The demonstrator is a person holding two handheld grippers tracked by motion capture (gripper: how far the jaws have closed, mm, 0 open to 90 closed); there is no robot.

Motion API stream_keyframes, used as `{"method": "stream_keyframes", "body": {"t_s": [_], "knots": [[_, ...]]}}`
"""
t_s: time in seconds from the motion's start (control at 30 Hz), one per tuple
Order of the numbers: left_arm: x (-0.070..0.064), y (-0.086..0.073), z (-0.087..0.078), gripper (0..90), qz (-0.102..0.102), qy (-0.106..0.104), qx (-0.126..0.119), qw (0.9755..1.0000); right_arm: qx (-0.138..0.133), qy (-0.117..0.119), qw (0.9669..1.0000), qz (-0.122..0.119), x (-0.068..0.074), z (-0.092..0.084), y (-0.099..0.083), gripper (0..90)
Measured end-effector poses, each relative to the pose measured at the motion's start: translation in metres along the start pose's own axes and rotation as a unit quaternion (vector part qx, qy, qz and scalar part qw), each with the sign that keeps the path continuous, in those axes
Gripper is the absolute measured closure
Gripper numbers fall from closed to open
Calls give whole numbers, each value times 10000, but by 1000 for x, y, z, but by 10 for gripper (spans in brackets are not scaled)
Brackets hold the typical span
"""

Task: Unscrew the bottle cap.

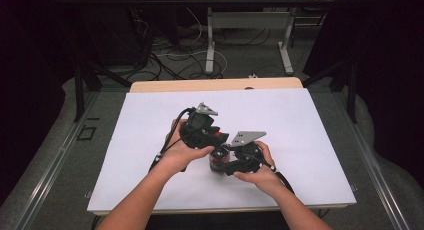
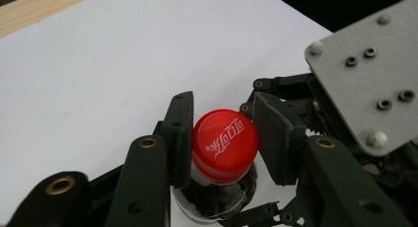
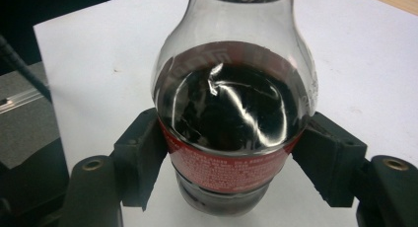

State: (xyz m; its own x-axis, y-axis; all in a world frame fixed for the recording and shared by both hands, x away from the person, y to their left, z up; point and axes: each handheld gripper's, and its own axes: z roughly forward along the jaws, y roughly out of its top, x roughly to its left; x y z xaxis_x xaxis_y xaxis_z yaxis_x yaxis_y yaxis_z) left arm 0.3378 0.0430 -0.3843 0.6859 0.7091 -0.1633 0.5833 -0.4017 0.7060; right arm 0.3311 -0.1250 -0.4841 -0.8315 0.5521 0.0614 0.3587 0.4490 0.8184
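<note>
The bottle (image 3: pixel 231 123) is standing upright on the white sheet (image 1: pixel 300 135) near the table's front edge, between the two hands; the right gripper (image 3: pixel 231 158) is clamping its body at the red label (image 3: pixel 224 170), one jaw pressing on each side, so it is being kept steady. The left gripper (image 2: pixel 224 143) is coming at the red cap (image 2: pixel 225 144) from above; its jaws are sitting tight against the cap's two sides, closed on it. Dark drink is filling the bottle up to the shoulder, so it is likely feeling fairly heavy for its size and sloshing little; the clear wall is looking smooth and glossy, probably slippery under hard pads, and thin enough to dent if squeezed hard; the label band is the safer place to hold. The cap is small, stiff and ribbed at the rim, giving good purchase; the grip is best kept square across it, low on the skirt, lest the jaws be slipping off the top while twisting.
</note>
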Motion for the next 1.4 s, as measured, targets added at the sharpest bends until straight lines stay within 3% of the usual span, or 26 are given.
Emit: {"method": "stream_keyframes", "body": {"t_s": [0.03,0.2,0.3,0.4,0.5,0.57,0.67,0.77,0.9,1.07,1.1,1.17,1.2,1.23,1.33,1.4], "knots": [[-2,0,1,614,-150,88,-10,9998,17,4,10000,30,0,0,0,309],[-4,1,4,613,-527,396,37,9978,51,-194,9998,34,1,2,-1,309],[-5,1,5,613,-620,468,17,9970,168,-244,9996,-3,1,1,-1,309],[-5,2,5,612,-657,456,23,9968,92,-256,9996,69,1,2,-1,309],[-1,3,3,605,-609,260,26,9978,62,-230,9997,41,1,1,-1,309],[3,4,0,531,-521,26,-55,9986,60,-184,9998,12,0,1,-1,310],[9,6,-6,472,-285,-84,-127,9995,13,-87,9999,71,-1,1,-1,310],[18,7,-12,438,109,-340,-141,9993,0,101,9999,22,-2,-1,-1,310],[28,5,-15,408,536,-822,-192,9950,-56,309,9995,-65,-3,-3,1,310],[35,0,-15,414,1187,-1334,74,9839,-45,477,9988,-84,0,-3,1,310],[35,-1,-14,432,1288,-1318,18,9829,-76,484,9988,-101,0,-2,1,309],[36,-1,-15,450,1357,-1402,156,9807,-47,536,9985,-130,1,-2,1,309],[37,-1,-15,474,1495,-1422,179,9783,-53,552,9984,-139,2,-2,1,309],[37,-1,-14,483,1542,-1378,146,9783,-9,566,9983,-161,2,-2,2,309],[37,-1,-14,526,1651,-1477,164,9750,-35,591,9981,-184,3,-1,1,310],[38,0,-14,569,1761,-1632,229,9705,-45,611,9979,-210,4,-1,1,309]]}}
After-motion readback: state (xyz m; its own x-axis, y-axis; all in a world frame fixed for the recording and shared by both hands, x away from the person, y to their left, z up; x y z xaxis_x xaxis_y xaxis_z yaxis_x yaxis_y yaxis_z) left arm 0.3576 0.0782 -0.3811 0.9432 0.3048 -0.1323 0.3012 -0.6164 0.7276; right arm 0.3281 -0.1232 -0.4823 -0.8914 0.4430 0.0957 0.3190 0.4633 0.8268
